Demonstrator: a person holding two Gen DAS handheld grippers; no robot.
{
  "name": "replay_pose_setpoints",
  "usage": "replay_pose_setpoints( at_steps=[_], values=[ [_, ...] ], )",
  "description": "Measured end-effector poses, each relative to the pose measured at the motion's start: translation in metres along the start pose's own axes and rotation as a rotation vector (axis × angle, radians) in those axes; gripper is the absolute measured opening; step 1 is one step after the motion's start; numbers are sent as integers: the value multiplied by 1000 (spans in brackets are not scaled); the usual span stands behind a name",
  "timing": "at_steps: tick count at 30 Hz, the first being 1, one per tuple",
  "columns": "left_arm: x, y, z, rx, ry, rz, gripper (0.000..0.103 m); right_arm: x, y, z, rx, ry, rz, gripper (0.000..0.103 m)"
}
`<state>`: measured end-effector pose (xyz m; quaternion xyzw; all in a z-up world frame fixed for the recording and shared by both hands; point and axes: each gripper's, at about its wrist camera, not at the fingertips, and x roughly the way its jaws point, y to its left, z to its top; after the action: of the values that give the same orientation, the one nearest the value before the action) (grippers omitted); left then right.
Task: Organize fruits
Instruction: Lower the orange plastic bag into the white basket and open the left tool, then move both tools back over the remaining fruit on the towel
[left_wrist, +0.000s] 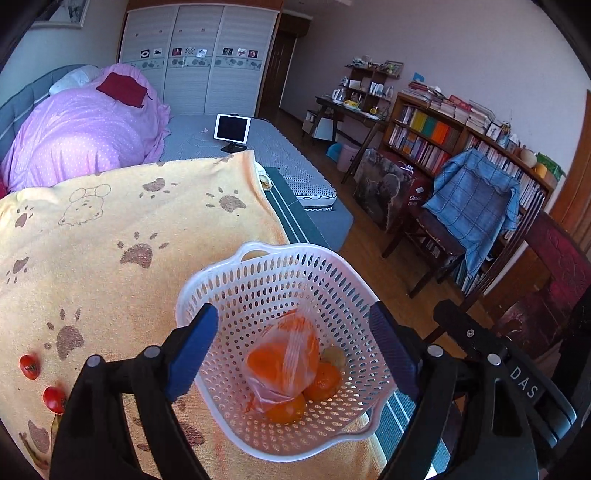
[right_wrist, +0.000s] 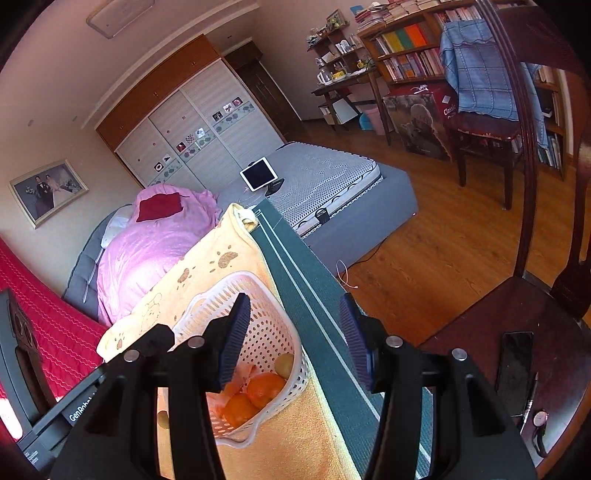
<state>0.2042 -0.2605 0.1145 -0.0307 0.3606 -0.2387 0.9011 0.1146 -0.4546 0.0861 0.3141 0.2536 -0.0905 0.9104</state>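
Observation:
A white perforated basket (left_wrist: 273, 266) stands on the yellow paw-print towel (left_wrist: 110, 229), near the table's right edge. Inside lie an orange in a clear plastic bag (left_wrist: 284, 362), two bare oranges (left_wrist: 325, 380) and a small yellowish fruit (left_wrist: 334, 356). My left gripper (left_wrist: 293, 314) hangs open over the basket, its blue pads wide on either side of the bagged orange and not touching it. Two cherry tomatoes (left_wrist: 29, 365) rest on the towel at the left. My right gripper (right_wrist: 293, 306) is open with nothing in it, to the right of the basket (right_wrist: 236, 288) and the oranges (right_wrist: 264, 387).
The green table surface (right_wrist: 306, 295) drops off to a wooden floor on the right. A dark wooden chair (right_wrist: 480, 332) with a phone (right_wrist: 513, 365) on its seat stands close at the right. A bed with pink bedding (left_wrist: 74, 129) and a tablet (left_wrist: 232, 127) lies beyond.

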Motion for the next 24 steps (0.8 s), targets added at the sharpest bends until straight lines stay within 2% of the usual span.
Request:
replay_pose_setpoints(
  at_steps=[24],
  values=[
    [-73,29,-14,-45,-111,93,86,-22,27,-4,-61,-41,64,52]
  ],
)
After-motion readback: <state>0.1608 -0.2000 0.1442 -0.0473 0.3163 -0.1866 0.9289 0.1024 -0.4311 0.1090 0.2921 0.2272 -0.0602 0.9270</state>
